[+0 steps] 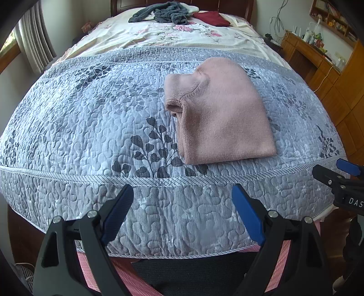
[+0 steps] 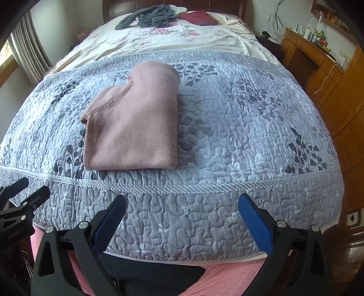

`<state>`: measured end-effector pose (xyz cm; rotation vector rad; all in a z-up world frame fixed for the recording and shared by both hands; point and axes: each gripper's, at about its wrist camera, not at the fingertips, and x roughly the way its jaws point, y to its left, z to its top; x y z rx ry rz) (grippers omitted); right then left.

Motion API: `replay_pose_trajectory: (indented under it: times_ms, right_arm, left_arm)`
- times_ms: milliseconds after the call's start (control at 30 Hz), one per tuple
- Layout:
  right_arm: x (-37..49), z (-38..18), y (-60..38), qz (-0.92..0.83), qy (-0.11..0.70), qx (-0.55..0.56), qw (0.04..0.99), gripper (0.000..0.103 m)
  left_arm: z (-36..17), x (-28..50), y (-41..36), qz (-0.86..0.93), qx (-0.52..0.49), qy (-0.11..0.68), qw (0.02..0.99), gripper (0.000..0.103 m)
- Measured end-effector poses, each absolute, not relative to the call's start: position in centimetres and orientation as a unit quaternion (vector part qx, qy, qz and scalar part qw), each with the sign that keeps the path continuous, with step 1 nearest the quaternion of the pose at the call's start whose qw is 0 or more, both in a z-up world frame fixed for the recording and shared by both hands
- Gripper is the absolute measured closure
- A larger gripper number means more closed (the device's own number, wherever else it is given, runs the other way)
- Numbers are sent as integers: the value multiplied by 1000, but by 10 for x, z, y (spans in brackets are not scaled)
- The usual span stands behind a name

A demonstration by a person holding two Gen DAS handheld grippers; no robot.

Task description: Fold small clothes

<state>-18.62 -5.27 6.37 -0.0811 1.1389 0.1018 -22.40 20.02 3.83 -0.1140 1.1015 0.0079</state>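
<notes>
Lying on the near half of the grey quilted bedspread (image 1: 91, 113), the pink garment (image 1: 223, 113) is found already folded into a compact, roughly rectangular bundle, close to the piped foot edge of the bed. The fold is judged complete or nearly so: layered edges are stacked along the garment's left side, where a rolled opening with a stitched hem is seen, and no loose sleeve or corner trails out. Further work is judged to remain at the head of the bed, where a dark grey garment (image 1: 159, 13) is heaped unfolded on the floral sheet (image 1: 159, 36), beside a maroon item (image 1: 212, 18) that appears flat; its fold cannot be confirmed.

The bundle's long axis is set along the bed's length, slightly canted; its straight, broad end is turned toward the foot, its rounded, narrower end toward the headboard.

The left gripper (image 1: 182, 214) is held off the foot of the bed with its fingers spread apart and nothing between them. The right gripper (image 2: 182, 218) is likewise held with fingers apart, empty, clear of the pink garment.
</notes>
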Motion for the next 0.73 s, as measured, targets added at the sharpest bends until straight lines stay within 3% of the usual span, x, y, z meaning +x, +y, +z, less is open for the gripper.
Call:
replay_pose_trajectory:
  times_ms: [733]
  right_arm:
    - [-184,62,-55,43,537,-31,842,4]
  left_arm:
    - [37,-222,199,3,-50,524,850,16]
